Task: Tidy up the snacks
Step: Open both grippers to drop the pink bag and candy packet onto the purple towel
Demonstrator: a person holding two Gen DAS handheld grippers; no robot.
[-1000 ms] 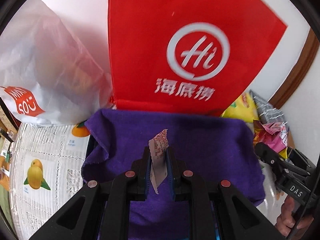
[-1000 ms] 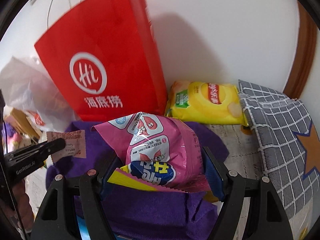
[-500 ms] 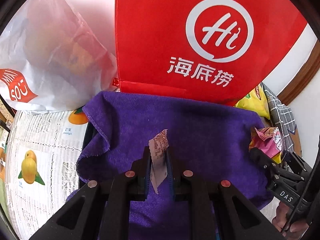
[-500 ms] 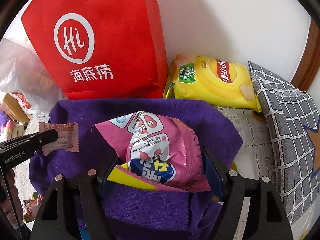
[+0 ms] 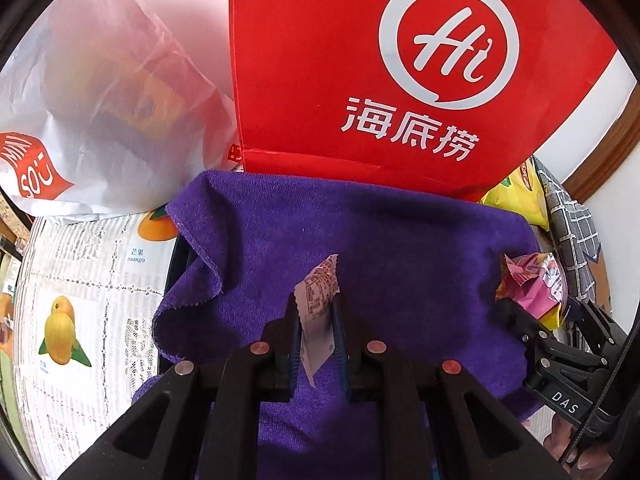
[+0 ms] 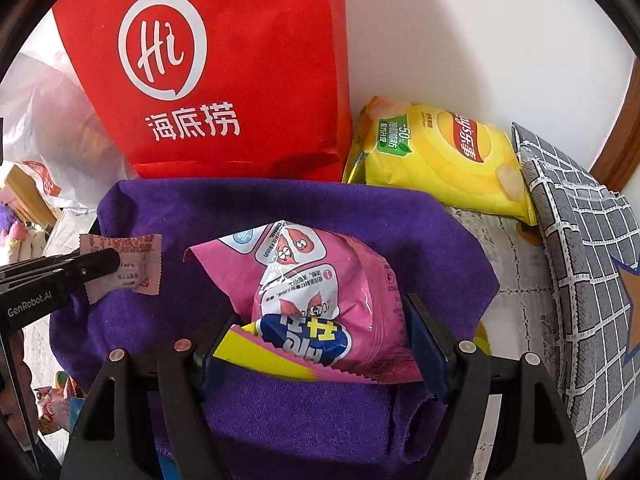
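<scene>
Red paper bag [image 5: 360,80] with a white round logo is the biggest thing you face, standing upright at the far side against the white wall [image 6: 480,20]. Left of it slumps a white plastic bag [image 5: 100,100] with red print. In front of the red bag, purple towel [image 5: 380,240] spreads over the middle, its left edge folded up; both your tools hang above it. Under it lies a fruit-print tablecloth [image 5: 80,280], seen at the left. Far right, a grey checked cloth [image 6: 580,240] lies bunched by a brown wood frame [image 6: 616,152]. A yellow chip bag [image 6: 440,160] lies just right of the red bag, touching the checked cloth.

Your right gripper [image 6: 320,332] has its jaws spread wide and clamped on a pink snack bag [image 6: 320,288], pads pressing both sides, bag puffed, its far end up. It sits over the near right part of the towel.

Your left gripper [image 5: 316,320] is pinched tight on a small pink-white sachet [image 5: 318,304], held edge-up between the blue pads, over the near middle of the towel. From the right camera that sachet [image 6: 128,264] shows flat, left of the pink bag and apart from it. Your fingers [image 5: 560,440] show at the lower right under the right tool.
</scene>
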